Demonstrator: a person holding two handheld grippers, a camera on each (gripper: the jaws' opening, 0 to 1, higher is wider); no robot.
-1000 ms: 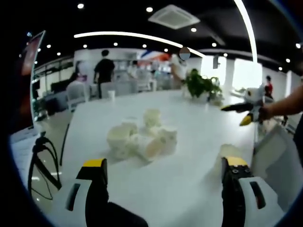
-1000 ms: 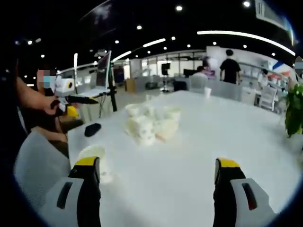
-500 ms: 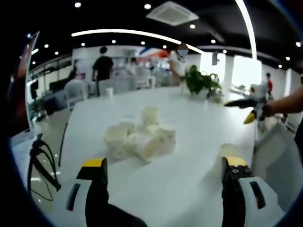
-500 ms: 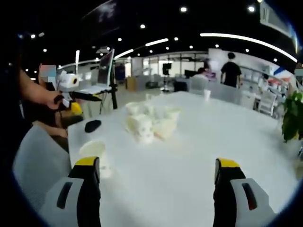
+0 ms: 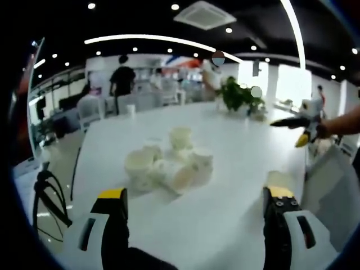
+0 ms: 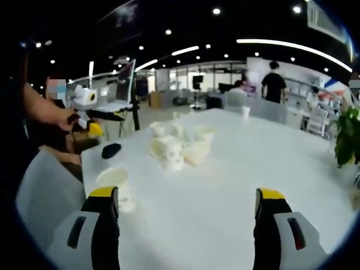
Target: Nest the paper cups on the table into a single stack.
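Observation:
Several white paper cups [image 5: 169, 166] lie and stand in a loose cluster in the middle of the white table [image 5: 225, 225]; the same cluster of cups [image 6: 177, 147] appears in the right gripper view. One lone cup [image 5: 279, 179] stands near the table edge, also seen as the lone cup [image 6: 112, 179] by my right gripper's left jaw. My left gripper [image 5: 196, 197] is open and holds nothing, well short of the cluster. My right gripper [image 6: 187, 194] is open too, with nothing between its jaws. Each view catches the other gripper in a hand: the right gripper [image 5: 298, 125] and the left gripper [image 6: 90, 115].
A black mouse [image 6: 111, 150] lies near the table edge. A potted plant [image 5: 239, 98] stands at the far end, and a small cup [image 6: 246, 111] sits at the far side. Cables [image 5: 48, 191] hang beside the table. People stand in the background.
Both views have drifted only slightly. The cups lie where they were, and both grippers stay open above the table.

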